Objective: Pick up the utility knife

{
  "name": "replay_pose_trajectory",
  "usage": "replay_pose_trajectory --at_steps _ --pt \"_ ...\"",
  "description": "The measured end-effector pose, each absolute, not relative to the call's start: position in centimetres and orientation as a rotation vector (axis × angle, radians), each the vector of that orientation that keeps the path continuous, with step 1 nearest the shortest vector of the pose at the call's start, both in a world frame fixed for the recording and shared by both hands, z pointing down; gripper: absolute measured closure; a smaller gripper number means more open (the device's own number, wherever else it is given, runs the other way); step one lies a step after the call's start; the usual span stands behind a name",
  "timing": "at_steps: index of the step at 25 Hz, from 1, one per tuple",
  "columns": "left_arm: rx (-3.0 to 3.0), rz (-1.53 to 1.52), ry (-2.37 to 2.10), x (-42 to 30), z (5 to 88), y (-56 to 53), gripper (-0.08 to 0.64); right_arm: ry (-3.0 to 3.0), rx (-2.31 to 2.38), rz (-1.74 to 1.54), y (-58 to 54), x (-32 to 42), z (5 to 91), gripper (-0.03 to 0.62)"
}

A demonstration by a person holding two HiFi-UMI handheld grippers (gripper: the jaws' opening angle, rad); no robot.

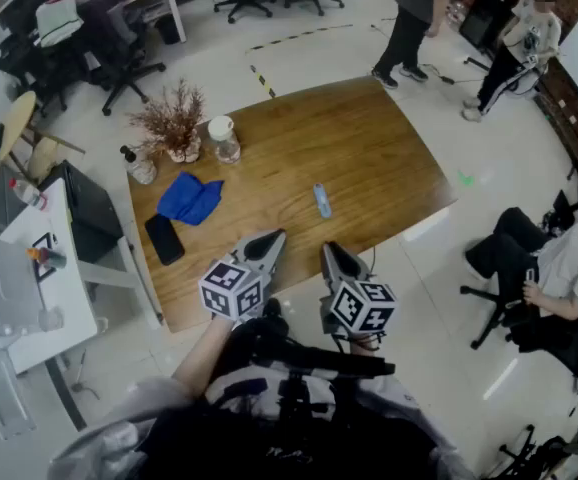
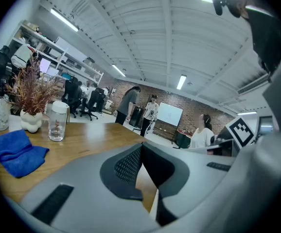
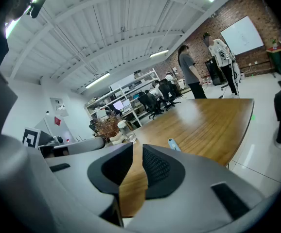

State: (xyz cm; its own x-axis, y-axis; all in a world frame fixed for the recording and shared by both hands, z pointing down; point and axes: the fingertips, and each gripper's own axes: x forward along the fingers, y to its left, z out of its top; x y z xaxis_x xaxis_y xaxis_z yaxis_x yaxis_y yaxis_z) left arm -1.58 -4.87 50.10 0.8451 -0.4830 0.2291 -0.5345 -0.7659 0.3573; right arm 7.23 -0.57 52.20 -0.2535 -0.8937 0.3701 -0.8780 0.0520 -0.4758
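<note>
The utility knife (image 1: 322,200) is a slim light-blue piece lying flat near the middle of the wooden table (image 1: 369,158). It also shows as a small blue shape (image 3: 173,144) just beyond my right gripper's jaws. Both grippers hover over the table's near edge, short of the knife. My left gripper (image 1: 273,238) is to the knife's near left, its jaws meeting at the tips with nothing between them (image 2: 140,147). My right gripper (image 1: 330,252) has a narrow gap between its jaws, holding nothing (image 3: 133,152).
A blue cloth (image 1: 189,197), a black phone (image 1: 164,239), a dried plant in a white vase (image 1: 174,123), a lidded glass jar (image 1: 224,140) and a bottle (image 1: 139,165) occupy the table's left side. A person sits on a chair (image 1: 559,278) at right; two people stand far back.
</note>
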Motion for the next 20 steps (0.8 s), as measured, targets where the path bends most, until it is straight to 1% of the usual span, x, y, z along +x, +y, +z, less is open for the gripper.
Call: replay_pose_trajectory --at_steps 6,11,16,20 --pt "2.573 0.172 -0.735 -2.0 51.2 -8.4 0.560 2.287 -1.994 -1.027 -4.3 7.9 54.4 0.459" --pt "2.539 0.187 -0.722 -1.5 52.6 -9.2 0.560 2.357 -2.077 -1.072 -7.4 9.5 58.1 0.448" --pt "2.514 0.174 -0.768 -1.3 52.1 -10.3 0.560 2.523 -2.166 -1.091 -11.1 11.2 61.3 0.433" --pt "2.490 0.155 -0.852 -1.8 51.6 -11.7 0.560 2.617 -2.252 -1.113 -14.1 12.6 64.8 0.433"
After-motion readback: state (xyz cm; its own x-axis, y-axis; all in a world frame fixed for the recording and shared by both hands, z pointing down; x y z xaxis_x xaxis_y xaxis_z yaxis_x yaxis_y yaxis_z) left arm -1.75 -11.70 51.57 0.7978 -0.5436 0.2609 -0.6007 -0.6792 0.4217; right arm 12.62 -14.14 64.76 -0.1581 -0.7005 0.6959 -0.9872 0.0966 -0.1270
